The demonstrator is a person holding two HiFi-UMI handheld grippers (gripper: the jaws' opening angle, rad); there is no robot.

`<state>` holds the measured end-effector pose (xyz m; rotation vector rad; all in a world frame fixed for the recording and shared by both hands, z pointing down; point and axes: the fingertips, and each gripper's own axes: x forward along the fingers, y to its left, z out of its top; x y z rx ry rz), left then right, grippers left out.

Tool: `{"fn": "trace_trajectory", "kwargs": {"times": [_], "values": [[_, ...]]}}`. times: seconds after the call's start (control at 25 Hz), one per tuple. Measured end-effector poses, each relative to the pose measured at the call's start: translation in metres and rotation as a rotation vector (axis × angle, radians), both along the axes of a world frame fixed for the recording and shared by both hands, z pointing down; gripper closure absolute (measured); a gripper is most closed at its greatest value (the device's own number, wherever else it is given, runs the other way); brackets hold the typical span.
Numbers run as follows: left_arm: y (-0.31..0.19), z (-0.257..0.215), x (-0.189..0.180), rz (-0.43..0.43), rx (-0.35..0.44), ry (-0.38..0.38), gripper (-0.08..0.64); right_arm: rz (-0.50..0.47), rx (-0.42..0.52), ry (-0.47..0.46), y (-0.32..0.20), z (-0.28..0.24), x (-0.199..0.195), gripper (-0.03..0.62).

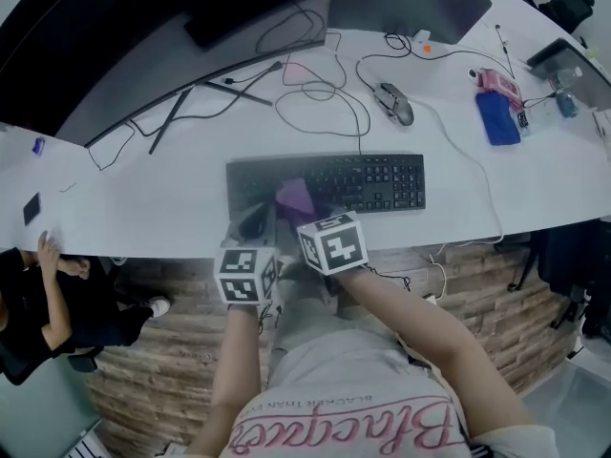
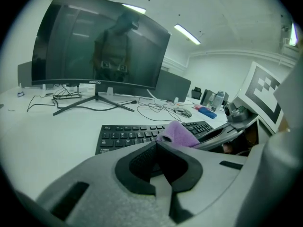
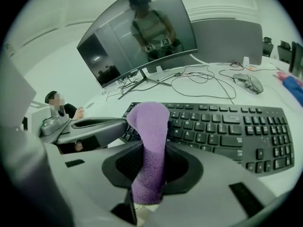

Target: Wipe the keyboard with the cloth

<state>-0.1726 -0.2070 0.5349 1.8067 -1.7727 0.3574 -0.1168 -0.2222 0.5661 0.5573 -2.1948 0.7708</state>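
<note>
Purple cloth stands clenched in the right claw over the keyboard; left claw closed, empty.

White curved desk above wood-plank floor, ceiling strip lights lit

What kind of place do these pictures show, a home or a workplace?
Most likely a shared office. A long white desk carries a large curved monitor, a black keyboard, a mouse and many cables. A second monitor stands beside the first, and another person sits further along.
</note>
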Motion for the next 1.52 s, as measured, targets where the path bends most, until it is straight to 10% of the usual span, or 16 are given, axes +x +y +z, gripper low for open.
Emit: {"fn": "trace_trajectory", "kwargs": {"times": [1.52], "values": [[-0.103, 0.002, 0.186, 0.216, 0.011, 0.005, 0.552, 0.170, 0.000, 0.070, -0.097, 0.001, 0.196, 0.499]]}}
